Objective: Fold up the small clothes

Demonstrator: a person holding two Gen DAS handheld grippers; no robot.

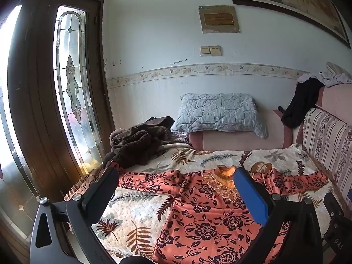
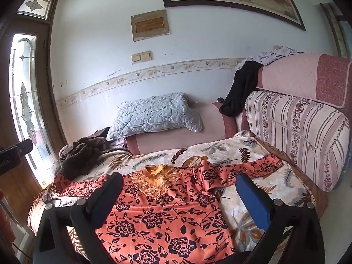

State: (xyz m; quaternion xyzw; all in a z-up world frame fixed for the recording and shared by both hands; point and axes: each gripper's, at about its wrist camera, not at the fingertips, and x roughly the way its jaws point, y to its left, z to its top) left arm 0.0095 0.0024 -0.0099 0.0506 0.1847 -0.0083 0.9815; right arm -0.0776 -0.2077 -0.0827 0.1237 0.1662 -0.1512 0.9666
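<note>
Below both wide-open, empty claws [image 1: 176, 177] [image 2: 179, 182], the floral blouse's [image 1: 204, 220] hem runs out of frame.

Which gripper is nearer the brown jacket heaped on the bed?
Left. The left gripper hovers over the floral top's sleeve just short of the brown jacket; the right gripper hangs over the top's other half, farther away.

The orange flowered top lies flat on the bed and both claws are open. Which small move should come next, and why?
Probably lower the left claw onto the left sleeve of the orange satin top with dark flowers, to fold it inward. The top lies spread flat on the leaf-print quilt, both sleeves stretched out, and both the left and the right claw hover open, holding nothing.
</note>
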